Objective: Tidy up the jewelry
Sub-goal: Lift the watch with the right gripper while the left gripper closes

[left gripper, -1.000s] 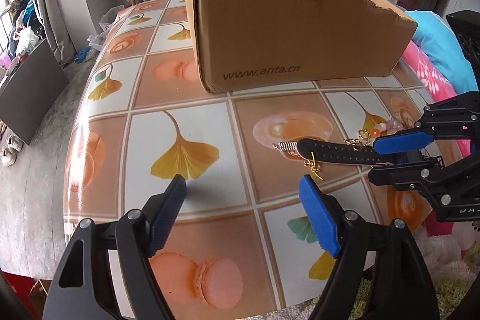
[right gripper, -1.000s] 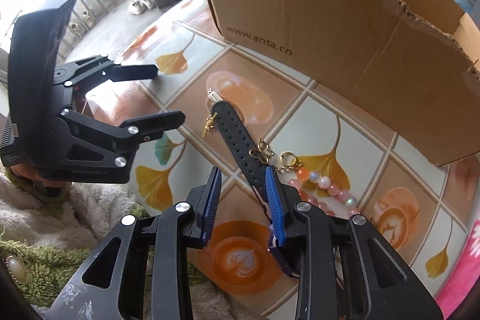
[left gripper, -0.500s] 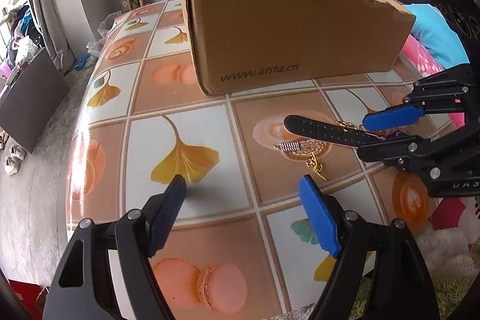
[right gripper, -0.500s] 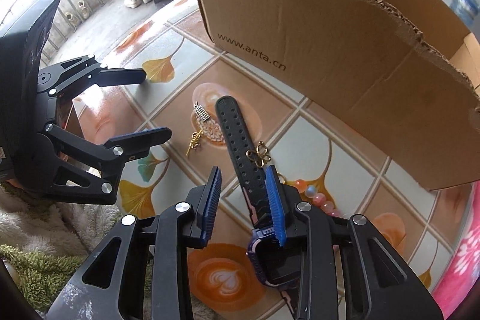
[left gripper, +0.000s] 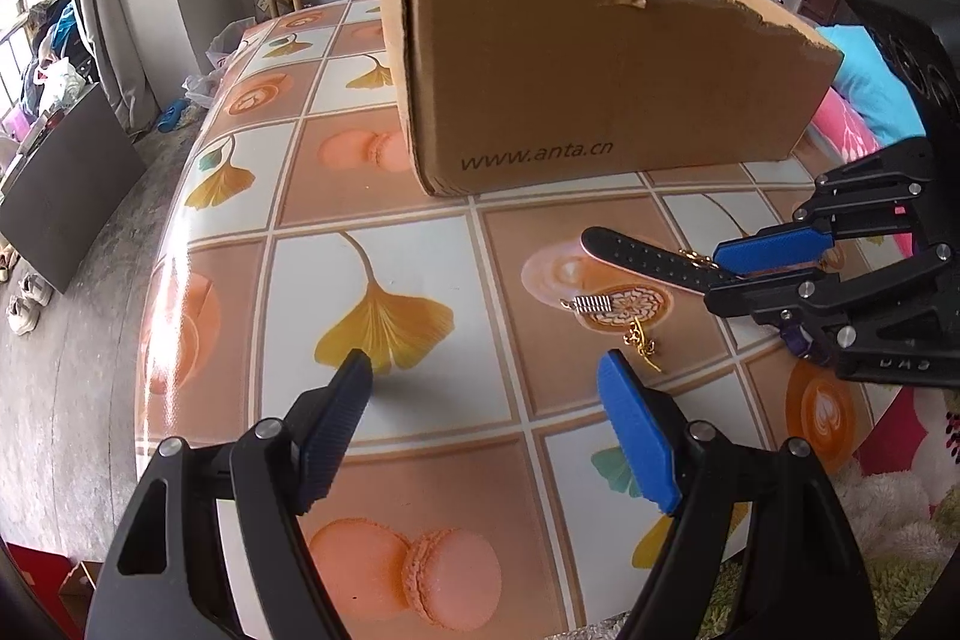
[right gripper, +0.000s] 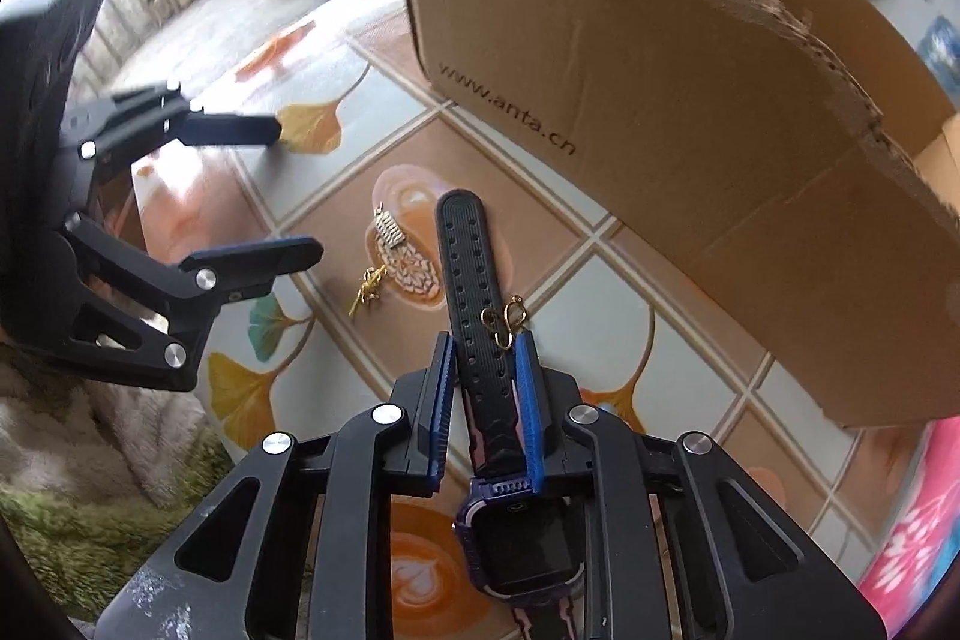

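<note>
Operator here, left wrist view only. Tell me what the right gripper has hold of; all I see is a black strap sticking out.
Observer: It is a watch. Its purple case sits face up just behind the right gripper.
Operator: Confirm the grip.
Observer: The jaws have just been closing, and the blue pads press on both edges of the strap.
Operator: Say what is in the box.
Observer: Over its torn wall, the part of the cardboard box interior that shows is bare; the rest is hidden.
</note>
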Tool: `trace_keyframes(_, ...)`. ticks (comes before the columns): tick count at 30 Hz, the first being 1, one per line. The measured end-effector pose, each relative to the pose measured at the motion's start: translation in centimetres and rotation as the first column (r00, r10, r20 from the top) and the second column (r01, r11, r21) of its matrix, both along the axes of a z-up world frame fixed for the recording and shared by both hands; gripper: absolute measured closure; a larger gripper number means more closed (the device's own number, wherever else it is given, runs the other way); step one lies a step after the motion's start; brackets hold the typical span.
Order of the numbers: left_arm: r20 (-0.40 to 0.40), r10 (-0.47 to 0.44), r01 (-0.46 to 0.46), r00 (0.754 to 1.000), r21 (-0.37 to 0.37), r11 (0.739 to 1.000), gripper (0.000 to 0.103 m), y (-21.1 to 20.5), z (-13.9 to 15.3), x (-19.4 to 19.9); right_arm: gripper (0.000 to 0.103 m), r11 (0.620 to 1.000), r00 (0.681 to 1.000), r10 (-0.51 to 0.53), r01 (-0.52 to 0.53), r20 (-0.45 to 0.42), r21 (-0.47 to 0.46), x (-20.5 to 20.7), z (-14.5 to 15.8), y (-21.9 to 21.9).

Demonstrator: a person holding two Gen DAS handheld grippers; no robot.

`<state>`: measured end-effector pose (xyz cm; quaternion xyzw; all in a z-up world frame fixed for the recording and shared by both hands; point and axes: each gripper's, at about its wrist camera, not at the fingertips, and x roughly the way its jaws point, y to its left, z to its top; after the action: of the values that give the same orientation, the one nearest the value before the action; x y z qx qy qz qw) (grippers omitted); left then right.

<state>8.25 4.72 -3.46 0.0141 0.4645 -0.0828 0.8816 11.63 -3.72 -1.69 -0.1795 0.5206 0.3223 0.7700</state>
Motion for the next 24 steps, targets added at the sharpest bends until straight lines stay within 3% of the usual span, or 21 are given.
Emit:
trace_keyframes(3,0.018,0.007,-0.007,1.0,-0.038,0.999,0.027,0.5,0.7,-0.1,0.085,0.982,0.991,-0.071,0.089,-0.113,0.165,1.1,0.4,-2.0)
trace_keyframes(7,0.03,0.01,-0.005,0.999,-0.163,0.987,0.027,1.3,1.8,0.2,0.086,0.909,0.956,-0.1,0.201,-0.277,0.364,2.3,0.1,-4.6)
trace_keyframes(10,0.021,0.011,-0.004,1.0,-0.306,0.952,0.027,2.2,2.4,0.7,0.086,0.914,0.969,-0.096,0.177,-0.229,0.365,1.8,0.5,-5.0)
trace_keyframes(14,-0.024,0.009,-0.02,1.0,-0.479,0.878,0.031,2.8,2.3,2.3,0.086,0.918,0.977,-0.072,0.144,-0.202,0.369,1.4,0.8,-4.8)
trace_keyframes(20,-0.088,-0.033,-0.028,0.996,-0.612,0.791,0.038,2.1,1.5,4.2,0.086,0.924,0.985,-0.029,0.091,-0.169,0.371,1.0,0.9,-3.7)
trace_keyframes(24,-0.122,-0.046,-0.041,0.991,-0.624,0.781,0.053,1.2,0.8,5.4,0.086,0.93,0.99,-0.005,0.057,-0.143,0.363,0.6,1.2,-3.0)
